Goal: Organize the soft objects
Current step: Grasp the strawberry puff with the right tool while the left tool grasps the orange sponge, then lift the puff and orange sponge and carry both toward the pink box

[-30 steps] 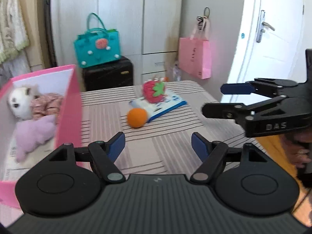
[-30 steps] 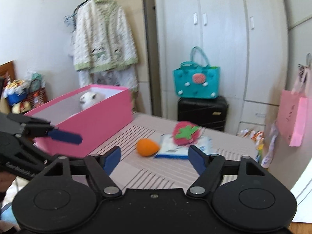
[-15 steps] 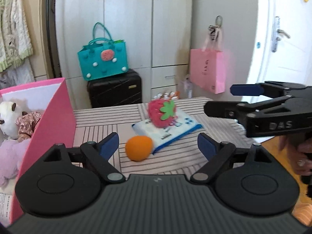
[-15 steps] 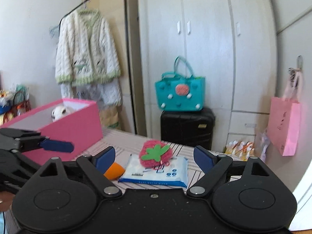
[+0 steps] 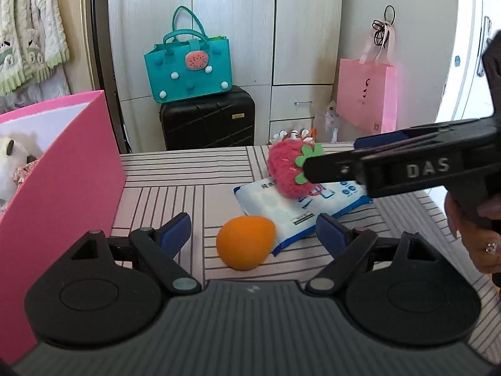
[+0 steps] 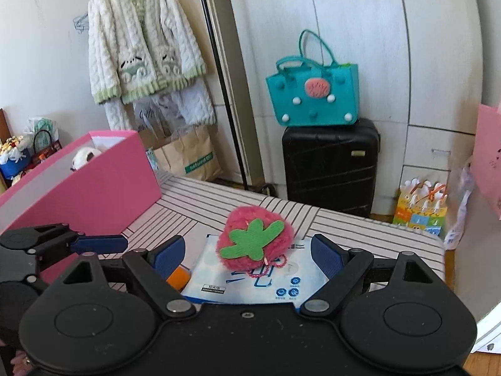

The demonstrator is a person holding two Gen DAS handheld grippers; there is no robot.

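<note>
An orange soft ball (image 5: 245, 242) lies on the striped table, between the open fingers of my left gripper (image 5: 254, 231). A pink plush strawberry (image 6: 255, 242) with a green felt leaf rests on a wet-wipes pack (image 6: 260, 277); my right gripper (image 6: 249, 255) is open and empty, its fingers on either side of the strawberry. The strawberry (image 5: 288, 169) and the pack (image 5: 297, 203) also show in the left wrist view, partly behind the right gripper's arm. A pink box (image 5: 69, 169) at the left holds plush toys (image 5: 14, 163).
A black suitcase (image 6: 330, 164) with a teal felt bag (image 6: 313, 95) stands behind the table by white wardrobes. A pink paper bag (image 5: 366, 100) hangs at the right. A knit cardigan (image 6: 144, 44) hangs at the left. The table's far right edge (image 6: 407, 228) is close.
Both grippers have moved forward and lower toward the table. The ball now lies between the left fingers and the strawberry between the right fingers. Both stayed open.
</note>
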